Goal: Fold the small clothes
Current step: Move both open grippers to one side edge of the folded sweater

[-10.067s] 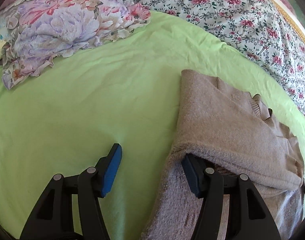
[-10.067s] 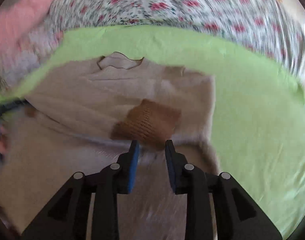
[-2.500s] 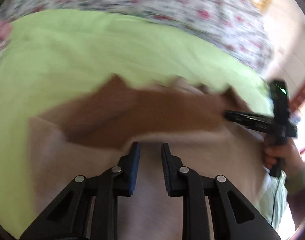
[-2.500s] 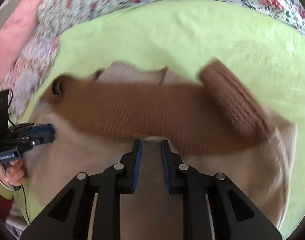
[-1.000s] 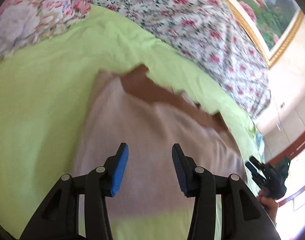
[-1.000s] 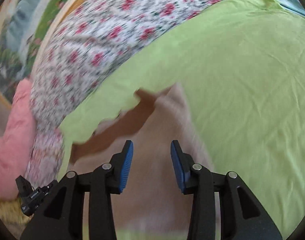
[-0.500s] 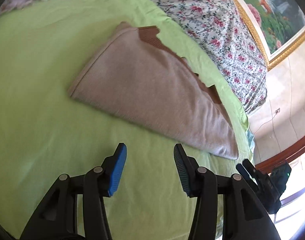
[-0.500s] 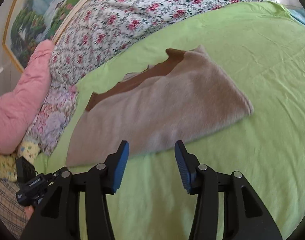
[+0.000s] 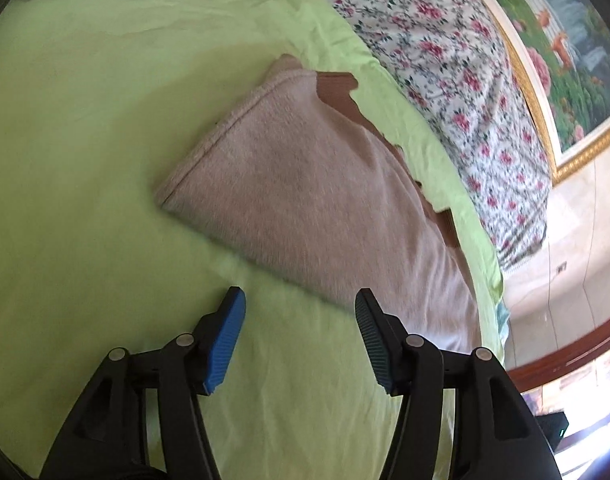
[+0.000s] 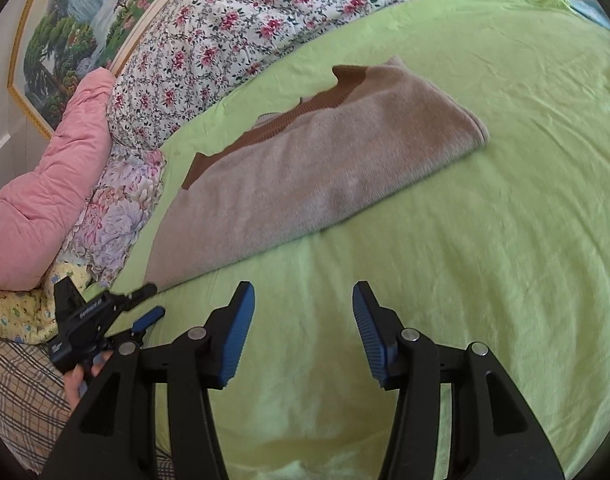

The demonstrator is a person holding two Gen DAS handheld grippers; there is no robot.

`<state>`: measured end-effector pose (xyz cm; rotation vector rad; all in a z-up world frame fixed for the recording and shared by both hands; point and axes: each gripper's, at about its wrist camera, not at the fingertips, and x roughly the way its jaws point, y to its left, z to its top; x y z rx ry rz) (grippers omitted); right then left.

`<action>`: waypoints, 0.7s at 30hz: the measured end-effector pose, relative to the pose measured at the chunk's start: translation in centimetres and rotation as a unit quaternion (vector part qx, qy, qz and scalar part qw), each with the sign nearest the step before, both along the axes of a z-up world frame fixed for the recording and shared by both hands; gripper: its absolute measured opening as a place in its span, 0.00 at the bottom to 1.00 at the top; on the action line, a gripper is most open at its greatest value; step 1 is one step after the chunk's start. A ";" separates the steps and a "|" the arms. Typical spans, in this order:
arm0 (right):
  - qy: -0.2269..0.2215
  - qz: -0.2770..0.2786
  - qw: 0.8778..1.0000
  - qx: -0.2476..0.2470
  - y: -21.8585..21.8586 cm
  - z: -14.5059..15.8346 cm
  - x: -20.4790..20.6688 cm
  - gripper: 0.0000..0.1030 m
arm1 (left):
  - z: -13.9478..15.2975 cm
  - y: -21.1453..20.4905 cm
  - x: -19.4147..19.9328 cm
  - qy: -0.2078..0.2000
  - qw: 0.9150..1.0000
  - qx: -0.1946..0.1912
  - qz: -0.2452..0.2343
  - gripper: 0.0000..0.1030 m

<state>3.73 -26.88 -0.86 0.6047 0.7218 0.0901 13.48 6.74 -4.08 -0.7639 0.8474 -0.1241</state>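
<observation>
Beige sweater [image 9: 317, 208] now folded | both hand-held grippers [image 9: 299, 336] [image 10: 303, 328] released, jaws opening, withdrawn

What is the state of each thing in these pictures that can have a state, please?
Beige sweater: folded, lying flat on the sheet, brown trim showing at its far edge.
Green sheet: spread out, lightly wrinkled.
Left gripper: jaws opening, nothing between them.
Right gripper: jaws opening, nothing between them.
Pink quilt: bunched beside the sheet.
</observation>
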 end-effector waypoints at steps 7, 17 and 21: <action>-0.003 0.005 1.000 0.003 0.2 0.1 0.0 0.51 | -0.4 0.1 3.4 -0.020 0.999 -0.008 0.037 0.62; -0.020 0.016 1.000 -0.006 -1.3 1.8 2.5 0.51 | 2.5 -2.2 7.6 -0.045 0.995 0.076 0.046 0.14; -0.036 0.013 0.999 -0.005 -3.5 3.3 4.6 0.51 | 5.8 -5.8 7.5 -0.097 0.986 0.135 -0.003 0.11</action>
